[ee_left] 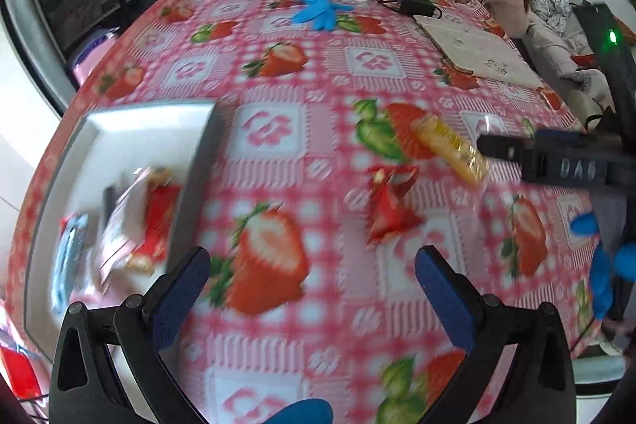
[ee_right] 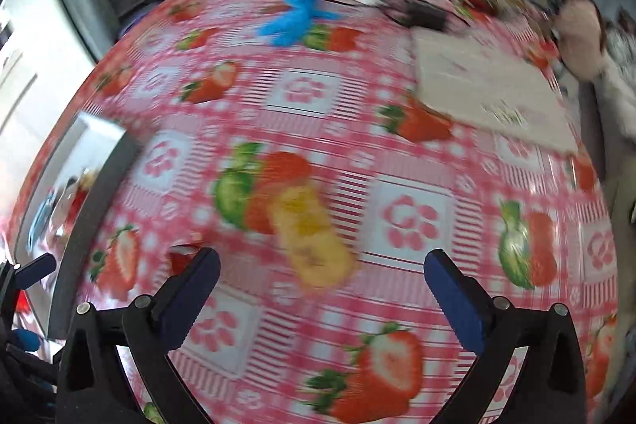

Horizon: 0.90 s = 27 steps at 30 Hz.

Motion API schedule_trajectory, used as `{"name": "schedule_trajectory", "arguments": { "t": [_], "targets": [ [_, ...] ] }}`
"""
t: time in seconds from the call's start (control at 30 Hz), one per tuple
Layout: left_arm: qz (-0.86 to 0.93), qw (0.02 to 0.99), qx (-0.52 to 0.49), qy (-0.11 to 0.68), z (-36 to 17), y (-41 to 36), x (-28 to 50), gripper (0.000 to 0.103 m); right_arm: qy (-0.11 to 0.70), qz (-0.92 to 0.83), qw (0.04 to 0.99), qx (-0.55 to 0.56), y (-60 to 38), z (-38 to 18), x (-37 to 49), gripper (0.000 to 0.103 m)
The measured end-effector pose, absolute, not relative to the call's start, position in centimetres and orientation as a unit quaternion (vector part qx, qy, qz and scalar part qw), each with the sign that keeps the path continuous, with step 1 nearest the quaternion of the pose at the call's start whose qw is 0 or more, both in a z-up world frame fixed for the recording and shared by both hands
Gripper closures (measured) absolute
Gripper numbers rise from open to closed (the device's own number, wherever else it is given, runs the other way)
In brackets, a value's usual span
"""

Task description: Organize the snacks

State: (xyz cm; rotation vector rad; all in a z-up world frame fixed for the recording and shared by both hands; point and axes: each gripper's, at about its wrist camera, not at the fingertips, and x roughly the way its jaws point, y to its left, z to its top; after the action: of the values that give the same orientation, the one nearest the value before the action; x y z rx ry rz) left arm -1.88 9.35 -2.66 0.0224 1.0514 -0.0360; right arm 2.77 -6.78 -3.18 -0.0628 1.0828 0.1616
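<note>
Reaching for the yellow snack packet

Hovering my right gripper [ee_right: 322,273] wide and empty over the yellow snack packet [ee_right: 312,245] on the strawberry tablecloth [ee_right: 413,130], I judge it light, crinkly, probably brittle inside; I'd pinch across its narrow middle. Left gripper [ee_left: 312,277] gapes empty near the grey tray [ee_left: 155,122]

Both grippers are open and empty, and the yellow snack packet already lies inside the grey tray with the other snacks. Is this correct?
Not quite. The yellow snack packet lies on the tablecloth, outside the grey tray, as the right wrist view shows. The left gripper and right gripper are indeed open and empty.
</note>
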Motion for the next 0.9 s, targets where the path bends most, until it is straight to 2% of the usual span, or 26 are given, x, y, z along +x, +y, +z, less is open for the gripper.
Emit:
{"name": "schedule_trajectory", "arguments": {
  "t": [0.27, 0.3, 0.33, 0.4, 0.47, 0.5, 0.77, 0.8, 0.83, 0.9],
  "targets": [
    [0.003, 0.855, 0.037, 0.518, -5.0, 7.0, 1.9, 0.000, 0.537, 0.101, 0.835, -0.064, -5.0, -6.6, 6.1, 0.000],
    [0.001, 0.854, 0.034, 0.518, -5.1, 7.2, 2.0, 0.000, 0.541, 0.107, 0.831, -0.068, -4.6, -7.0, 6.4, 0.008],
    [0.001, 0.853, 0.030, 0.522, -5.3, 7.5, 2.1, 0.000, 0.547, 0.112, 0.827, -0.072, -4.3, -7.3, 6.6, 0.022],
    [0.004, 0.850, 0.033, 0.526, -5.5, 7.5, 2.4, 0.000, 0.544, 0.104, 0.827, -0.102, -3.3, -7.7, 6.8, 0.029],
    [0.007, 0.849, 0.038, 0.526, -5.5, 7.3, 2.6, 0.000, 0.537, 0.106, 0.830, -0.106, -3.2, -7.4, 6.5, 0.048],
    [0.006, 0.849, 0.040, 0.526, -5.6, 7.1, 2.7, 0.000, 0.539, 0.097, 0.831, -0.099, -3.8, -7.2, 6.3, 0.066],
    [-0.023, 0.849, 0.086, 0.521, -7.9, 4.1, 3.5, 0.000, 0.562, 0.031, 0.826, -0.041, -10.9, -7.0, 0.8, 0.065],
    [-0.031, 0.852, 0.079, 0.516, -8.0, 4.1, 3.5, 0.000, 0.563, 0.025, 0.826, -0.037, -11.4, -7.1, 0.2, 0.053],
    [-0.038, 0.857, 0.070, 0.510, -8.0, 4.2, 3.4, 0.000, 0.561, 0.016, 0.827, -0.033, -11.7, -7.0, -0.3, 0.029],
    [-0.050, 0.857, 0.061, 0.510, -8.2, 4.2, 3.6, 0.000, 0.543, -0.005, 0.839, -0.035, -12.1, -6.8, -0.8, 0.007]
  ]
}}
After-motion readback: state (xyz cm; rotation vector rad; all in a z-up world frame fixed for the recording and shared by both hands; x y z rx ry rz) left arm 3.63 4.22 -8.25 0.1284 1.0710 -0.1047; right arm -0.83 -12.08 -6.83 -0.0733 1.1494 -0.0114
